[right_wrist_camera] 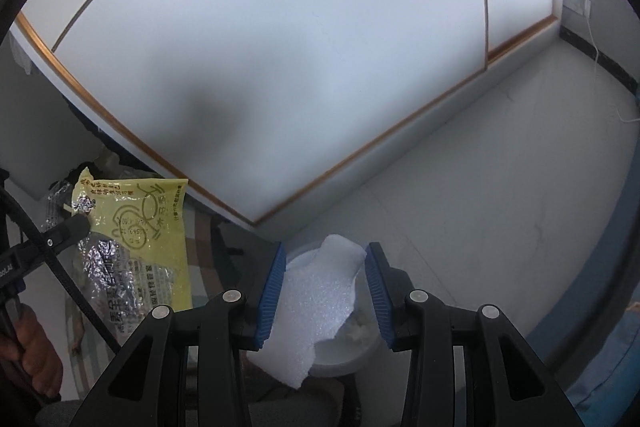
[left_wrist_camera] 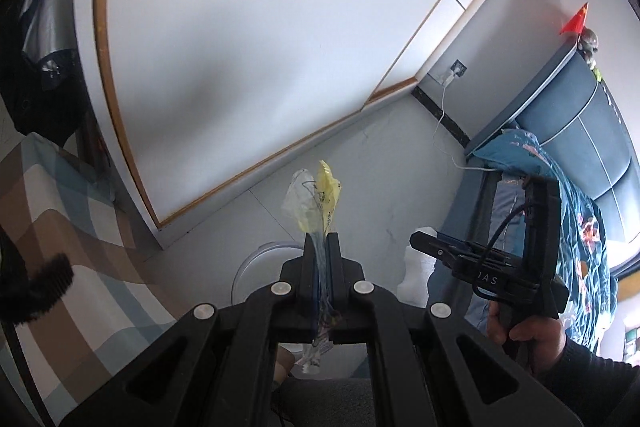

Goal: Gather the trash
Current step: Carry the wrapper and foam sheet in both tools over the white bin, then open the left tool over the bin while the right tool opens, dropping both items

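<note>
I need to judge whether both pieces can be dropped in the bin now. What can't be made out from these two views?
- White bin, right wrist view: the foam sheet between the right gripper's fingers covers most of its opening; how full it is cannot be told.
- Same bin, left wrist view: only a rim shows behind the left gripper.
- Yellow wrapper: its print is too small and creased to read.

Yellow printed wrapper [right_wrist_camera: 136, 227], white foam [right_wrist_camera: 316, 291], blue-padded tongs [right_wrist_camera: 324, 291]
</note>
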Demonstrator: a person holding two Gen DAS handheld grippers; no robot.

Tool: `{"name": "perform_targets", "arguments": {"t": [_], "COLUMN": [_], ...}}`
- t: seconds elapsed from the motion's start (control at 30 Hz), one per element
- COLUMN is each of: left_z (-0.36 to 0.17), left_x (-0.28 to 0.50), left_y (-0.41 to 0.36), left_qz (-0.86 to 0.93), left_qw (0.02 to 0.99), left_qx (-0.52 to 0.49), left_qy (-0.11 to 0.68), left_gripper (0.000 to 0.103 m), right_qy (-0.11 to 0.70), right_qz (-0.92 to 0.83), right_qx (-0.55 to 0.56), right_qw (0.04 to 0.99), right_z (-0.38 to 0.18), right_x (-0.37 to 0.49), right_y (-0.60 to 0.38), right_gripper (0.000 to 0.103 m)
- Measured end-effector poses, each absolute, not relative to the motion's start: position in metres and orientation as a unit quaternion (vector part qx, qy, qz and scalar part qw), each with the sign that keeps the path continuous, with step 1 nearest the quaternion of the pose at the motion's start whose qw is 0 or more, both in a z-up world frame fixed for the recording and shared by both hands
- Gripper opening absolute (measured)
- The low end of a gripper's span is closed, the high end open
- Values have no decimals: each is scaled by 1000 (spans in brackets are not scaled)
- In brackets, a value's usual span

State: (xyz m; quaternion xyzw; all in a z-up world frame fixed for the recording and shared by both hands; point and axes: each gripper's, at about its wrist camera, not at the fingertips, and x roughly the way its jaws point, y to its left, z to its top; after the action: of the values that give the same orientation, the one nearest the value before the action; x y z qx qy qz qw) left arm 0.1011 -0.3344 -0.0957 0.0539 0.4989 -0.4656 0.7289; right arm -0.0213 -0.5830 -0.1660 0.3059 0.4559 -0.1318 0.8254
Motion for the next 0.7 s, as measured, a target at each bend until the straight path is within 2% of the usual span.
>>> {"name": "perform_targets", "arguments": {"t": [0.37,0.53,0.6,0.67,0.7], "left_z": [-174,-186,-181,-180,-181], "left_x": [111,105,104,103,103], "left_y": [-373,-383,-387,-391,-393], "left_qz": [-431,-419,-418,-417,-415], "left_qw": [669,651,650,644,641], "left_qx": [113,140,149,153,155], "left_qy": [596,617,618,623,627], "left_gripper": [0,0,0,0,0], "right_qy": [516,539,551,560,561], "right_qz": [-103,-91,-84,-72,-67], "right_qx": [350,360,356,356,355], "right_qw": [775,756,750,745,745], "right_z": [-260,-293,-301,-310,-312], "right_x": [12,20,22,19,19], "right_y": [-576,-569,-560,-554,-552], "right_gripper": [41,42,46,59,59]}}
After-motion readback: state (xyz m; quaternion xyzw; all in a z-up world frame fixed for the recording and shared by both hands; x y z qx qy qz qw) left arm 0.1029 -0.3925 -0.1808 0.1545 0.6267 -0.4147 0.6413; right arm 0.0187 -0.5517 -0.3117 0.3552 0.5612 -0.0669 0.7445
